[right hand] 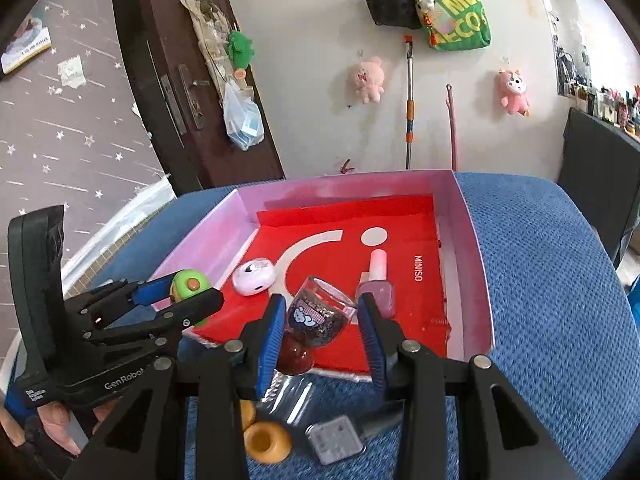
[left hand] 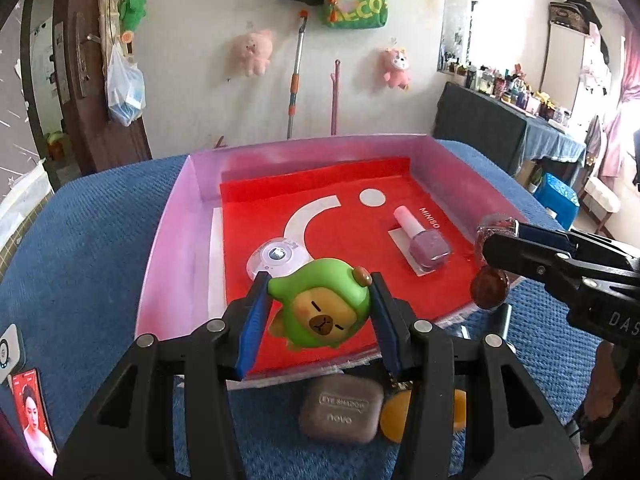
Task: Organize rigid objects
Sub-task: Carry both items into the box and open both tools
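Observation:
My left gripper (left hand: 320, 286) is shut on a green capybara figurine (left hand: 322, 316), held just above the near edge of a pink-walled box (left hand: 172, 240) with a red liner. My right gripper (right hand: 322, 308) is shut on a small glass goblet (right hand: 320, 316) with a dark red foot, also over the box's (right hand: 472, 264) near edge. A pink nail polish bottle (left hand: 426, 244) (right hand: 376, 284) and a round pale case (left hand: 276, 258) (right hand: 254, 276) lie on the liner. Each view shows the other gripper: the right one (left hand: 496, 240) with the goblet (left hand: 490, 290), the left one (right hand: 192, 292) with the figurine (right hand: 186, 282).
On the blue cloth in front of the box lie a grey eye shadow case (left hand: 340, 410) (right hand: 336, 438), yellow rings (left hand: 400, 416) (right hand: 268, 442) and a clear plastic wrapper (right hand: 288, 394). A phone (left hand: 34, 412) lies at the left edge. A wall with hanging plush toys stands behind.

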A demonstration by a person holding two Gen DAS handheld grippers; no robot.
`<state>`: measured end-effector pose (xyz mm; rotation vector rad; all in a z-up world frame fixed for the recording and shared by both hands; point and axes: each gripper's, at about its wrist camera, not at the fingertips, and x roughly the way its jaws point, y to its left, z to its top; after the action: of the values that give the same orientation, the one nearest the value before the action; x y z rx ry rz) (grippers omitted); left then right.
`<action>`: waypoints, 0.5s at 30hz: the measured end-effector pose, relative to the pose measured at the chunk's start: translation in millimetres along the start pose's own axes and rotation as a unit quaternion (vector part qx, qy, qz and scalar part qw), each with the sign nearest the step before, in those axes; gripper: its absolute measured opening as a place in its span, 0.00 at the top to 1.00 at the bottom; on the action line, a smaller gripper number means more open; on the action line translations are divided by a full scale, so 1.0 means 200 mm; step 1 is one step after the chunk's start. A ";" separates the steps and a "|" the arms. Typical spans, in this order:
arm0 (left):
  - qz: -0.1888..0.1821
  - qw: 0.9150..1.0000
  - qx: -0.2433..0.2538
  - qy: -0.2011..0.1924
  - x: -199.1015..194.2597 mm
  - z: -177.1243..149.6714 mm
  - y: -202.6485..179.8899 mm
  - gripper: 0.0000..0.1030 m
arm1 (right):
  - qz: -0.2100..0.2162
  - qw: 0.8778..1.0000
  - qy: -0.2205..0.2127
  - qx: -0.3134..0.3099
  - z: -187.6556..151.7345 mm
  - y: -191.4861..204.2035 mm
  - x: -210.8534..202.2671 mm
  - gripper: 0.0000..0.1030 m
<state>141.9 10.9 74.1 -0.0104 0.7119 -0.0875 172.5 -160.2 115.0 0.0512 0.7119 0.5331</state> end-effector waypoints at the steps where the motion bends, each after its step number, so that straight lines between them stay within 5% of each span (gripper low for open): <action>1: 0.000 1.000 -0.001 0.003 0.02 0.00 0.00 0.56 | -0.003 1.000 0.004 -0.004 0.00 0.00 0.03 0.61; 15: -0.001 0.998 0.000 0.058 0.23 -0.01 0.03 0.56 | 0.002 0.996 0.085 -0.012 -0.02 -0.04 0.31 0.62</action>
<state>176.9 13.9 42.2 -0.0066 0.8276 -0.0911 212.5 -138.4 72.7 -0.0165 0.8712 0.5537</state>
